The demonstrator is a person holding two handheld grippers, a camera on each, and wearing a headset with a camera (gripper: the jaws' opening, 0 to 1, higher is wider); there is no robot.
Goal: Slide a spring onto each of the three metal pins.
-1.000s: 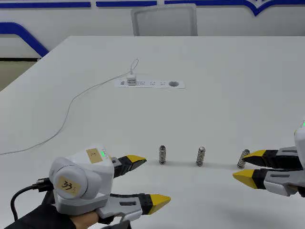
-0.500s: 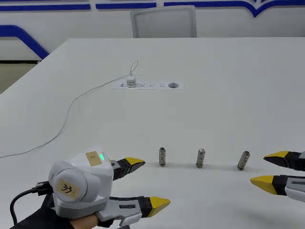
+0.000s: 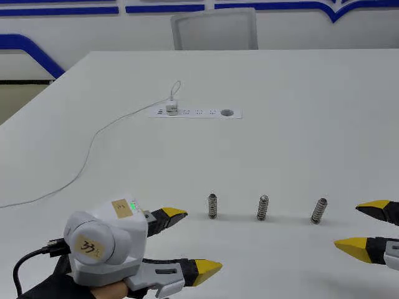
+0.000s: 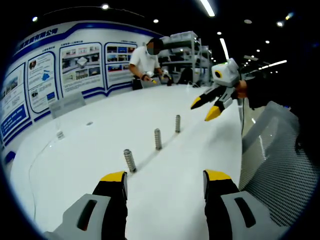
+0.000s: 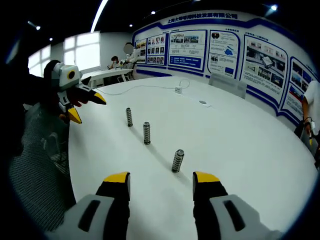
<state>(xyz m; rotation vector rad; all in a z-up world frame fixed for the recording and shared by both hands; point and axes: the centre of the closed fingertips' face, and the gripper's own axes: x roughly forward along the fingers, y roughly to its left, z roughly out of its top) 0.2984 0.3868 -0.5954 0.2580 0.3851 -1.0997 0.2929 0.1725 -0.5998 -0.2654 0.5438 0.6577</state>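
Left tongs (image 3: 201, 240): jaws spread wide, nothing between them, low at 7 o'clock in the head view, held in a dark-gloved hand (image 3: 56, 288). Right tongs (image 3: 348, 227): jaws apart too, empty, at 4 o'clock by the frame edge.

Three springs stand in a row on the white counter (image 3: 280, 156), well apart from one another, the row running 9 to 3 o'clock. Left spring (image 3: 212, 206) and middle spring (image 3: 262, 208) are upright; right spring (image 3: 319, 211) leans slightly. The pins inside the coils are too small to make out.

The left spring sits near the left tongs' upper tip, at its 3 o'clock, not touching. The right spring sits near the right tongs' upper tip, at its 9 o'clock, apart.

Left gripper view: left spring just ahead at 11 o'clock, right tongs beyond the row at 1 o'clock. Right gripper view: right spring ahead near 12 o'clock, left tongs at 10 o'clock.

A power strip (image 3: 196, 113) lies far up the counter at 12 o'clock, its cable (image 3: 93, 140) trailing toward 8 o'clock.
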